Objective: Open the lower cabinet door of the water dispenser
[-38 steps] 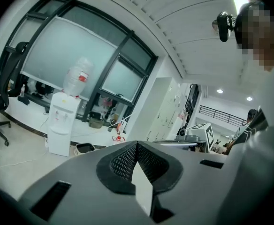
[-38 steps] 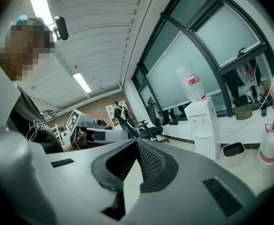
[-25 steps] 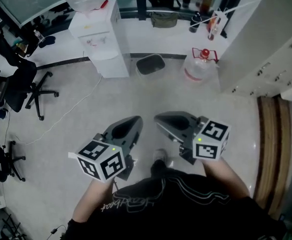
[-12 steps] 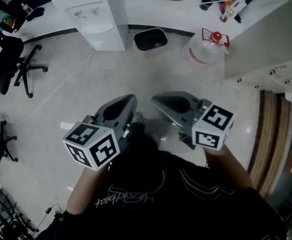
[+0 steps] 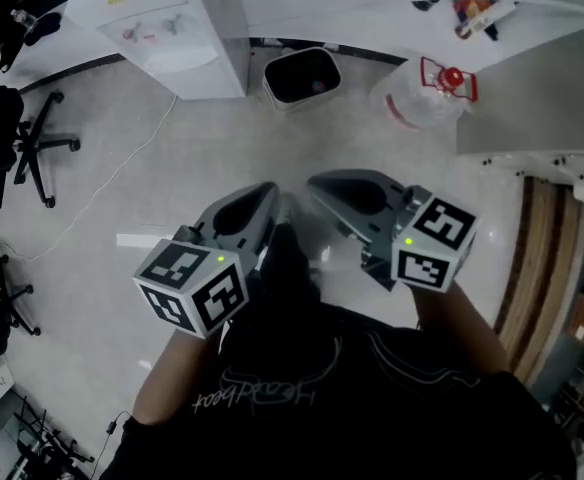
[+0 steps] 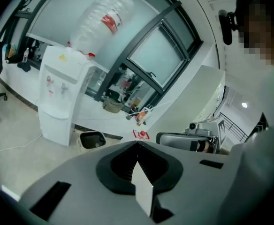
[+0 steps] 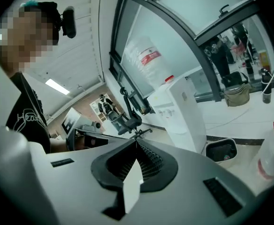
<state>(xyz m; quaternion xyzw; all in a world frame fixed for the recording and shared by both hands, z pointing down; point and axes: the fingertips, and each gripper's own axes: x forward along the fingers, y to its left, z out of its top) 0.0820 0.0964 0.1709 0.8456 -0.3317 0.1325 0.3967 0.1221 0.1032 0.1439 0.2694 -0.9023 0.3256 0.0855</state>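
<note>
The white water dispenser (image 5: pixel 187 23) stands at the top left of the head view, cut off by the frame's edge. In the left gripper view the water dispenser (image 6: pixel 57 97) carries an upturned bottle (image 6: pixel 102 25), and its lower cabinet door (image 6: pixel 52 128) looks closed. The right gripper view shows the dispenser (image 7: pixel 184 114) ahead. My left gripper (image 5: pixel 264 194) and right gripper (image 5: pixel 317 182) are held side by side in front of my body, well short of the dispenser. Both are shut and hold nothing.
A black waste bin (image 5: pixel 300 74) stands right of the dispenser, and a water jug with a red handle (image 5: pixel 427 96) further right. Office chairs (image 5: pixel 27 153) stand at the left, with a cable (image 5: pixel 122 183) across the floor. White cabinets (image 5: pixel 532 78) line the right side.
The dispenser, bin and jug have slid up the head view and grown larger as I came closer. Both grippers kept their shut pose in front of me.
</note>
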